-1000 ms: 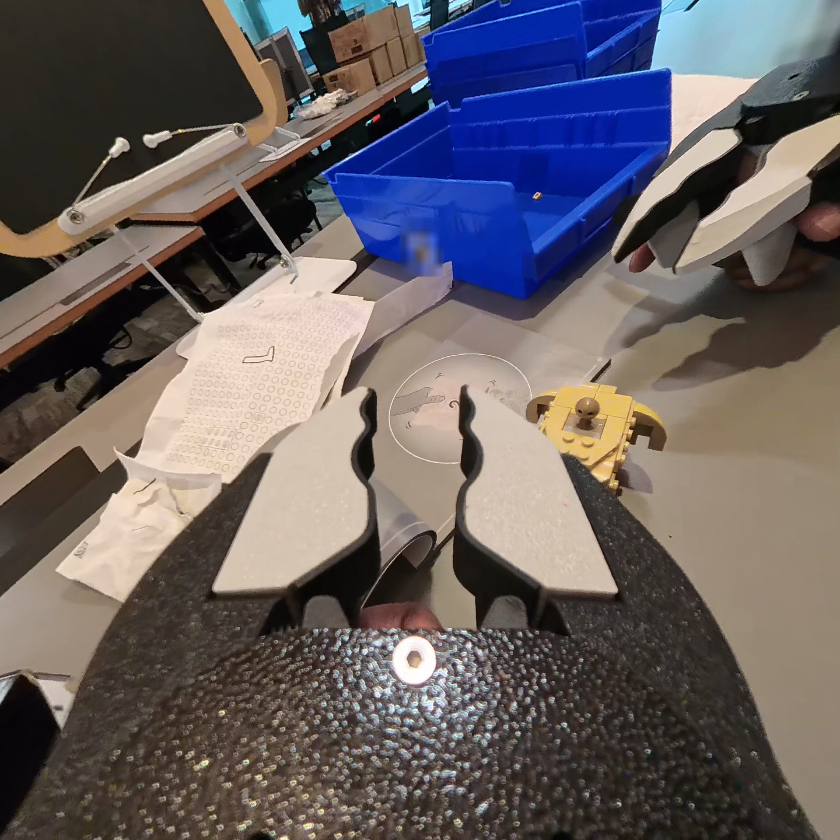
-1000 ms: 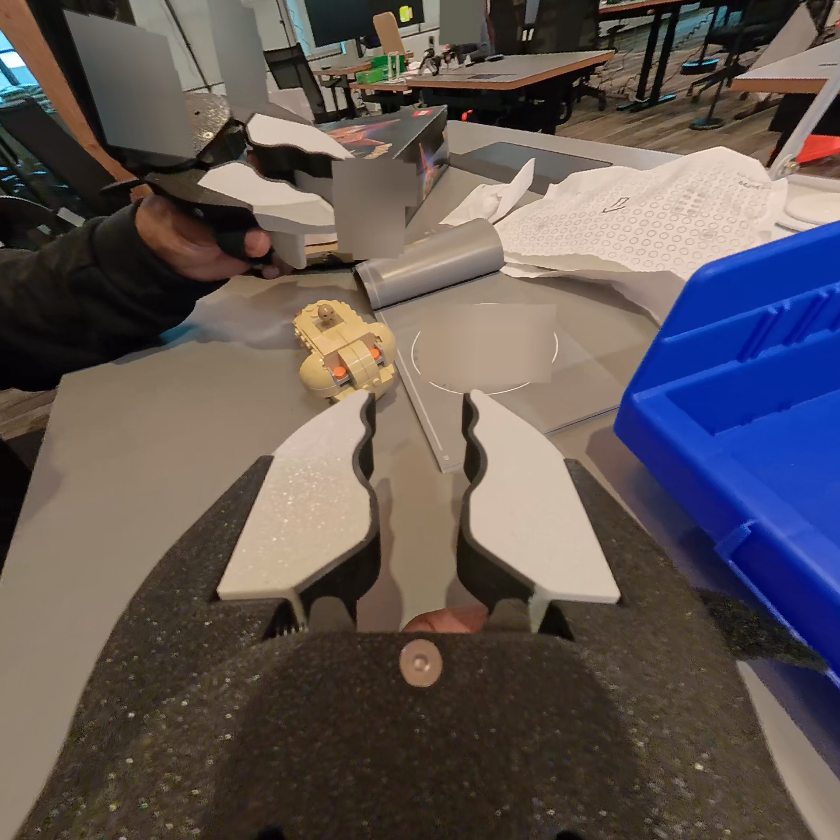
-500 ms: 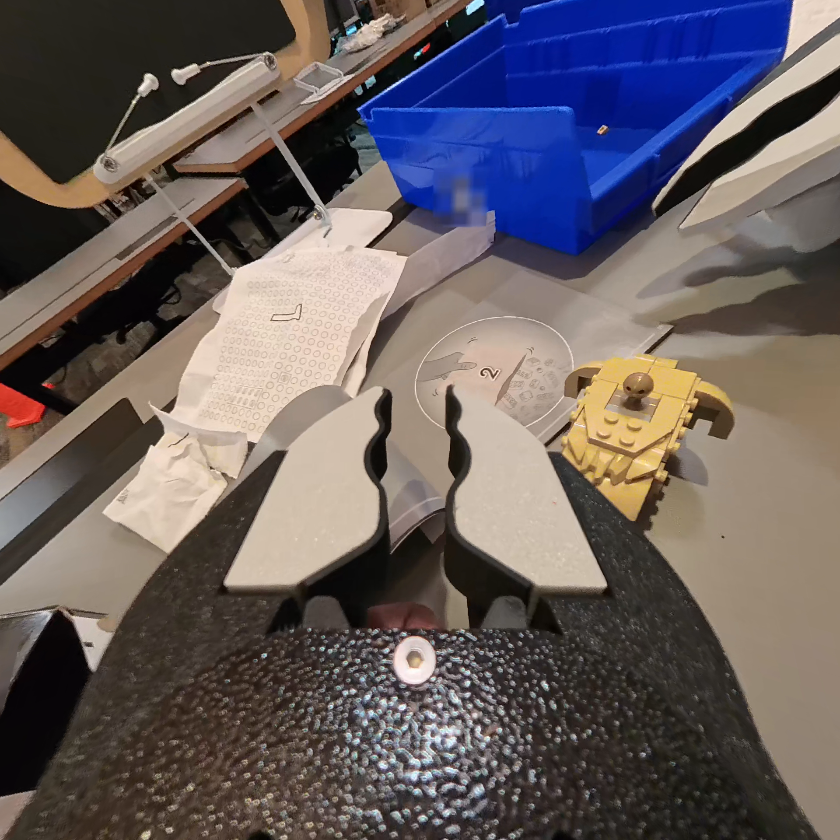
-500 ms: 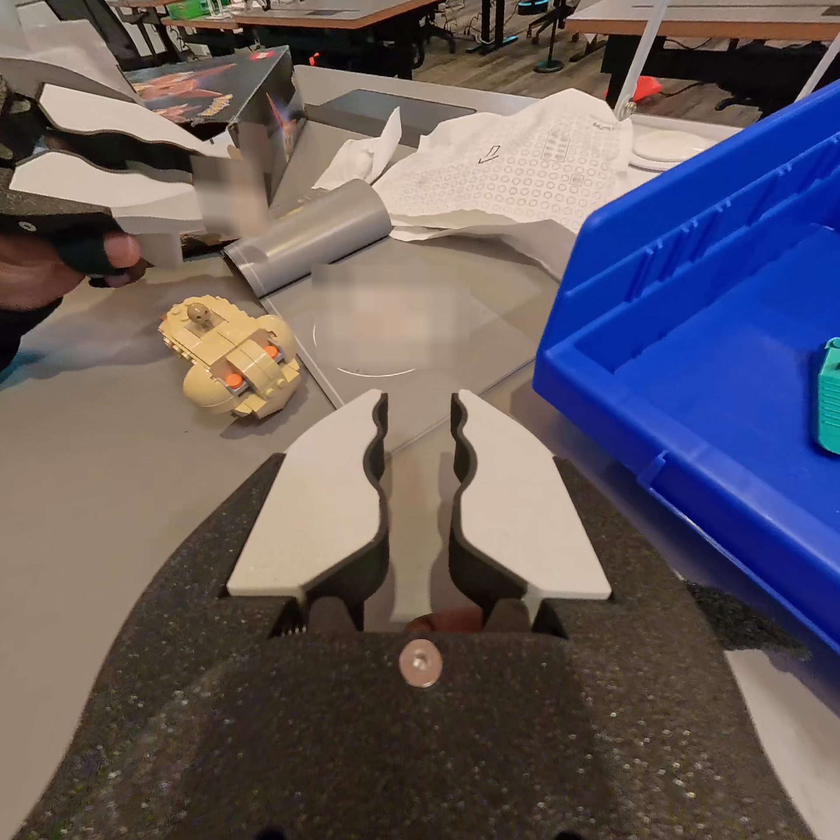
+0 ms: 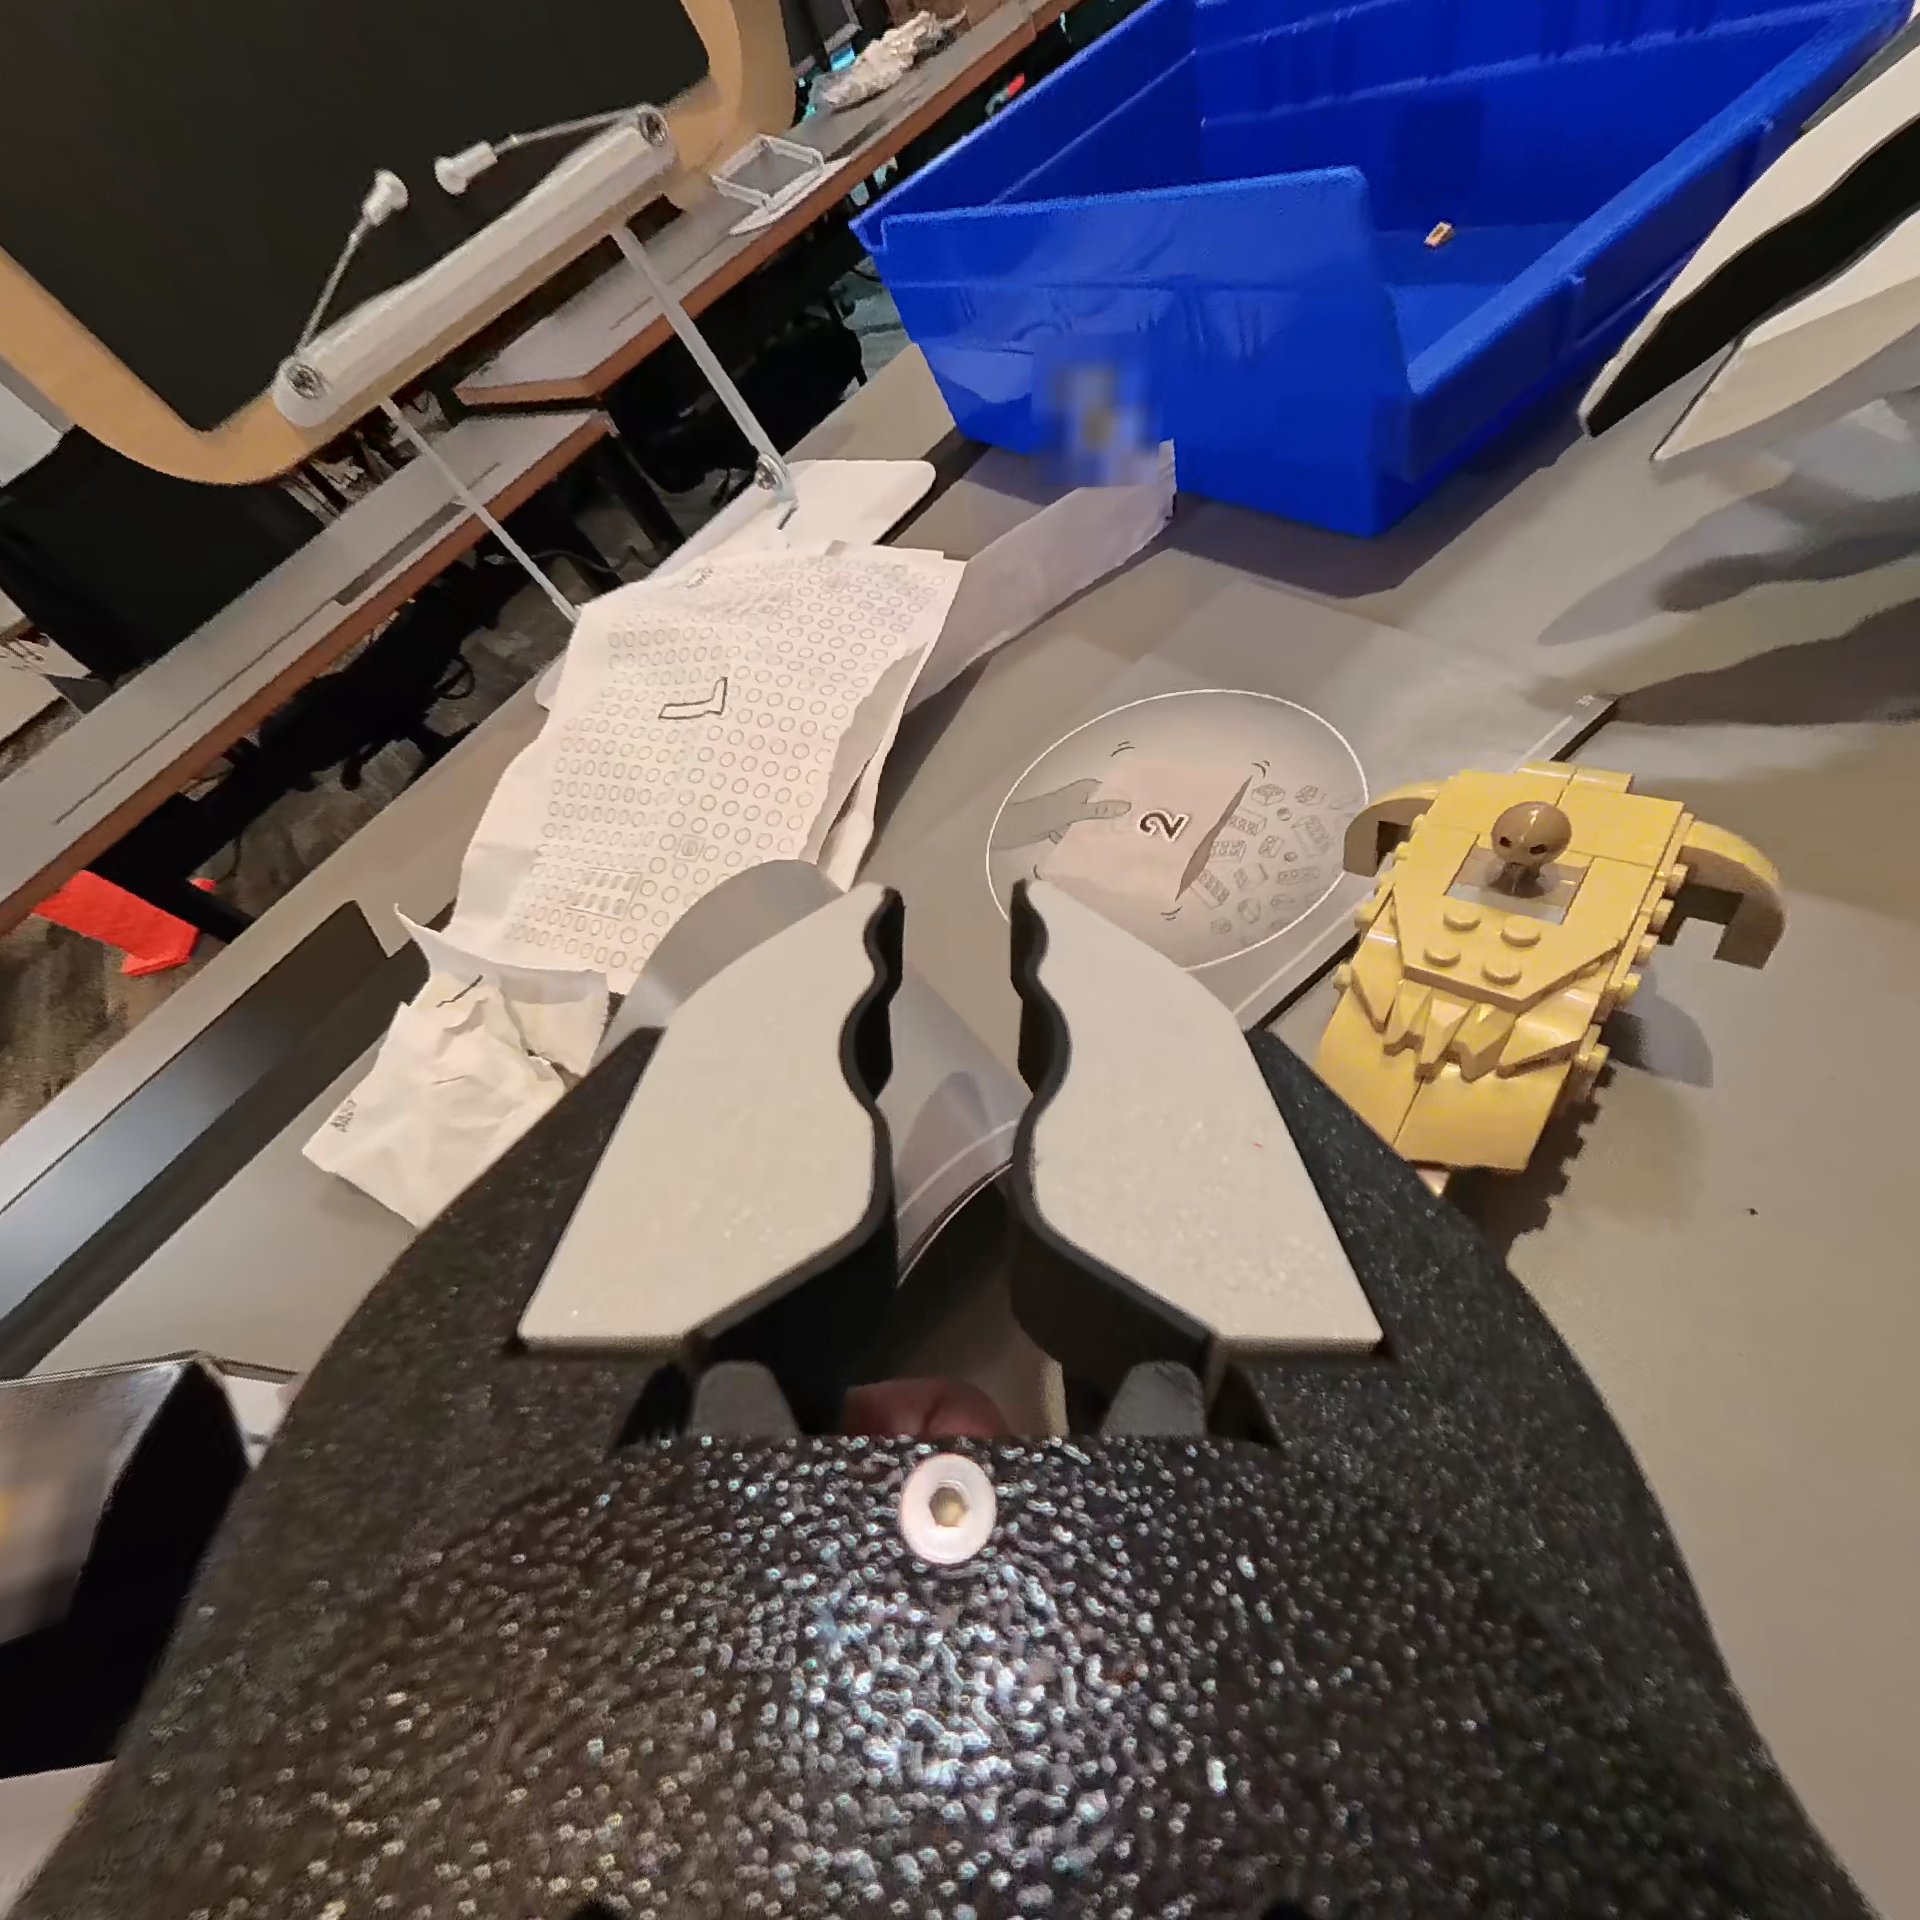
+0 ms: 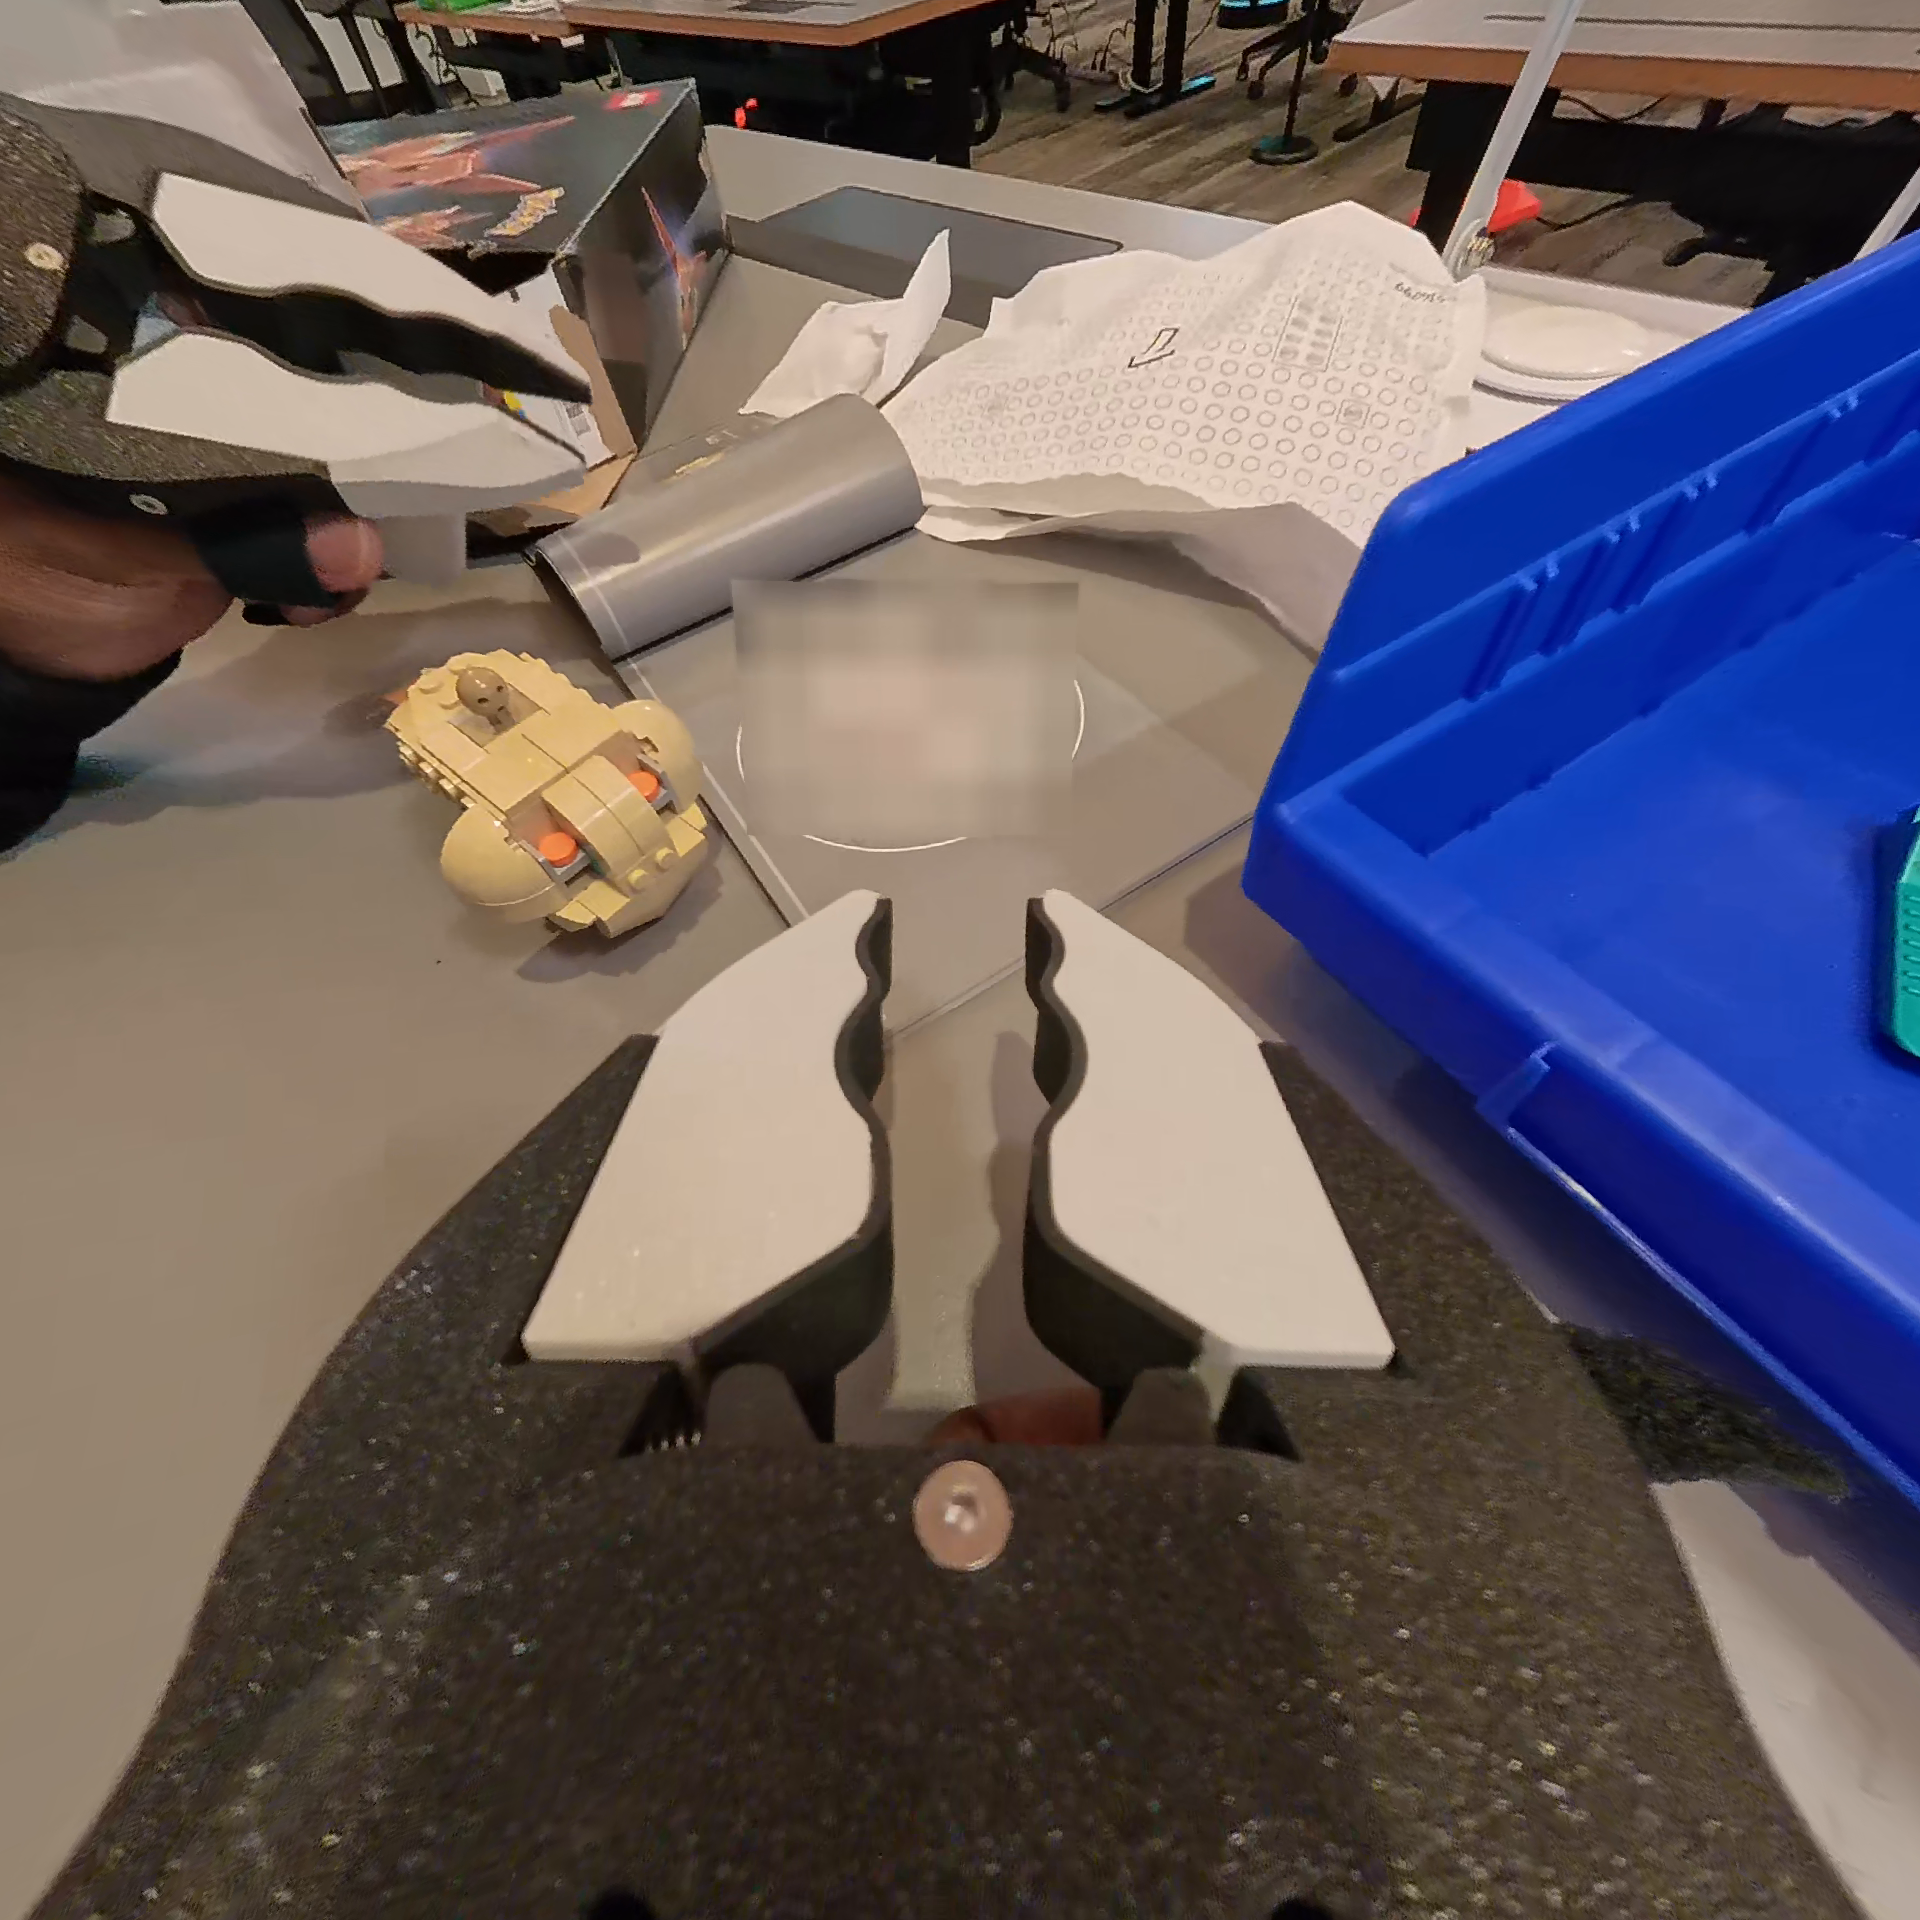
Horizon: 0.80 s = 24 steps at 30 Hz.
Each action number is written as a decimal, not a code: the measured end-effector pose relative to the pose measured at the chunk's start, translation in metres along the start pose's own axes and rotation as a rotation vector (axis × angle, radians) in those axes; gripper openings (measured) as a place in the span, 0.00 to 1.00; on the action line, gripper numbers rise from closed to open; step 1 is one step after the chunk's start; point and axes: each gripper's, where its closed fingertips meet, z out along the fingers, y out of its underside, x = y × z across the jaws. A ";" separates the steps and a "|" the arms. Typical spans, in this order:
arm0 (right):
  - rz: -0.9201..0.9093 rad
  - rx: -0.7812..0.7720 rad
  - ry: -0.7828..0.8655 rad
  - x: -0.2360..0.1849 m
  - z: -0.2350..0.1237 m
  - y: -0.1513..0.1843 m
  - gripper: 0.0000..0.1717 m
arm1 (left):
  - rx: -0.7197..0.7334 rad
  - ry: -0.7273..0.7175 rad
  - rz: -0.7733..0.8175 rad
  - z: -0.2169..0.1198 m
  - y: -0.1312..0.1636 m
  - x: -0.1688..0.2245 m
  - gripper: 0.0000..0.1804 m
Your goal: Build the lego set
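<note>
A blurred patch covers the middle of the open grey booklet [image 6: 1164,790] in the right wrist view, so its printed circle shows there only at the rim. The booklet's near end curls up into a roll [image 6: 748,509], and in the left wrist view that roll is largely hidden behind the left tool [image 5: 956,914]. The right tool is cut off at the frame edge of the left wrist view, only its pale finger tips [image 5: 1766,343] showing. A teal thing [image 6: 1901,935] in the blue bin [image 6: 1558,727] is cropped by the picture's edge, and what it is cannot be told.

The tan brick vehicle [image 6: 551,779] sits on the grey surface [image 6: 260,1091], just beside the booklet's edge and touching neither tool. Its long axis runs roughly along that edge; its rounded rear with orange studs faces the right tool [image 6: 956,925], its toothed front faces the left tool, and a small round-headed figure [image 5: 1527,831] sits upright on top.

Both tools stand apart with nothing between their fingers. The left one hovers over the booklet's roll, the right over the booklet's corner near the bin. White patterned paper [image 5: 717,748] lies crumpled beyond.
</note>
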 end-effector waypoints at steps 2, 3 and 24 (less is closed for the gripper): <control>0.000 -0.002 -0.009 -0.001 -0.001 0.001 0.14 | -0.012 0.010 -0.004 0.002 0.004 0.000 0.11; -0.002 -0.003 -0.011 -0.002 -0.001 0.001 0.14 | -0.018 0.014 -0.006 0.002 0.006 0.000 0.11; 0.012 0.004 -0.040 -0.004 -0.002 0.000 0.14 | -0.047 0.044 -0.105 0.003 0.015 -0.008 0.15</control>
